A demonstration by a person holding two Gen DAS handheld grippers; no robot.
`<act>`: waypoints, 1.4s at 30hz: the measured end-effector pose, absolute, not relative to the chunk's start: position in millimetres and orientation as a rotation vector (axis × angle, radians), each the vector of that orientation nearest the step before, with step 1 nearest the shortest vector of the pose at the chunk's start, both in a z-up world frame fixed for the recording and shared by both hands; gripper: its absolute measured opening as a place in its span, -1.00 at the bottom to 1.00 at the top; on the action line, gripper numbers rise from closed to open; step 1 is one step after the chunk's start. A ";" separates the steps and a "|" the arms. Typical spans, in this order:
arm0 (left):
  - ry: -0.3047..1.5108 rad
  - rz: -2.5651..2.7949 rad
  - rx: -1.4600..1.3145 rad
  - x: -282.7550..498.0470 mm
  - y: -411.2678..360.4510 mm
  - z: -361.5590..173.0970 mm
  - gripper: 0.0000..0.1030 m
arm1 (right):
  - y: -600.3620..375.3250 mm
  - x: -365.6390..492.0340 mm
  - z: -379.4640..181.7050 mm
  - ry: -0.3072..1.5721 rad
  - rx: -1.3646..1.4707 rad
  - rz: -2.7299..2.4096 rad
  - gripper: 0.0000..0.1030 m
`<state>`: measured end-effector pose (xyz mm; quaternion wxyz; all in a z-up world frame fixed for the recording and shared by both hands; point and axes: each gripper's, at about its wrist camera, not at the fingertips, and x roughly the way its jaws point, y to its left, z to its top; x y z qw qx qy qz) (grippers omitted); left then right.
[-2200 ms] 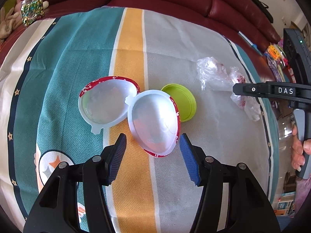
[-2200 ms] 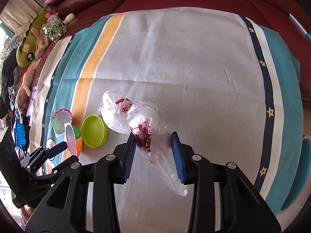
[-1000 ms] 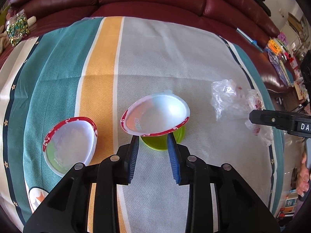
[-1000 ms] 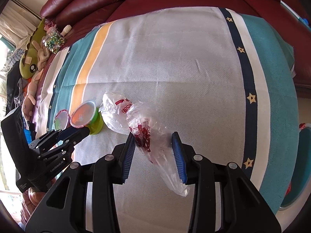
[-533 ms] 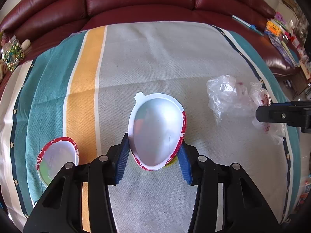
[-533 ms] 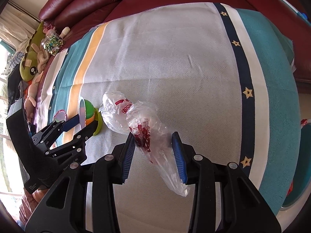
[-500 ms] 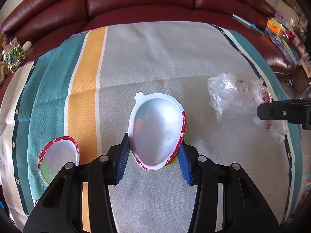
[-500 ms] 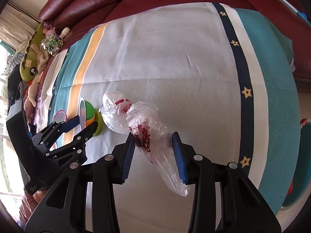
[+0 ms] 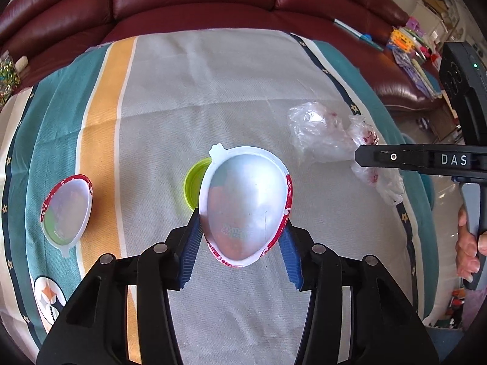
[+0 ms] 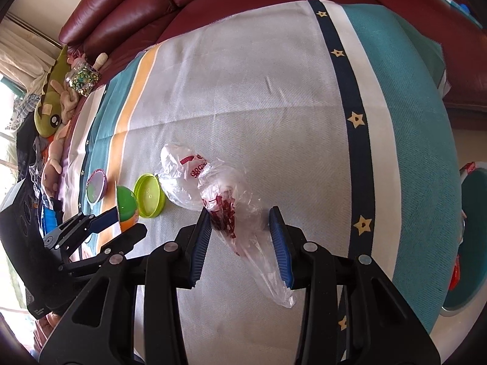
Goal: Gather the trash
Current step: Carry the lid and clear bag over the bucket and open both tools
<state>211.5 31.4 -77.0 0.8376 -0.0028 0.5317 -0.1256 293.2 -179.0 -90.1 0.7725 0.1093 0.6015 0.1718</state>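
Between the blue pads: left gripper (image 9: 240, 237) is clamped on an egg-shaped cup half (image 9: 245, 206), white-lined, red-rimmed, lifted off the cloth.
Right gripper (image 10: 240, 240): jaws parted, straddling a crumpled clear plastic bag (image 10: 225, 200) with red print; contact with the pads cannot be told.
Lime lid (image 9: 194, 184): at 11 o'clock behind the held cup, on the striped blanket (image 9: 213, 91).
Second cup half (image 9: 67, 211): at 9 o'clock, flat on the teal stripe.
Maroon sofa (image 9: 213, 0): at 12 o'clock.

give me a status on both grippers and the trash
Left gripper shut on egg half. Right gripper open around plastic bag. Green lid beside bag.
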 end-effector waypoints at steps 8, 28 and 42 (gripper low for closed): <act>1.095 -0.310 0.048 198.2 -8.2 -55.6 -0.05 | -219.9 272.6 -75.7 1.261 0.289 0.328 -0.28; 1.068 -0.605 0.228 186.3 -232.2 -35.5 -0.04 | -459.9 182.4 -38.5 1.073 0.523 0.017 -0.28; 1.129 -0.722 0.330 190.6 -355.5 -72.4 0.25 | -551.7 151.5 -69.0 1.076 0.651 -0.112 -0.28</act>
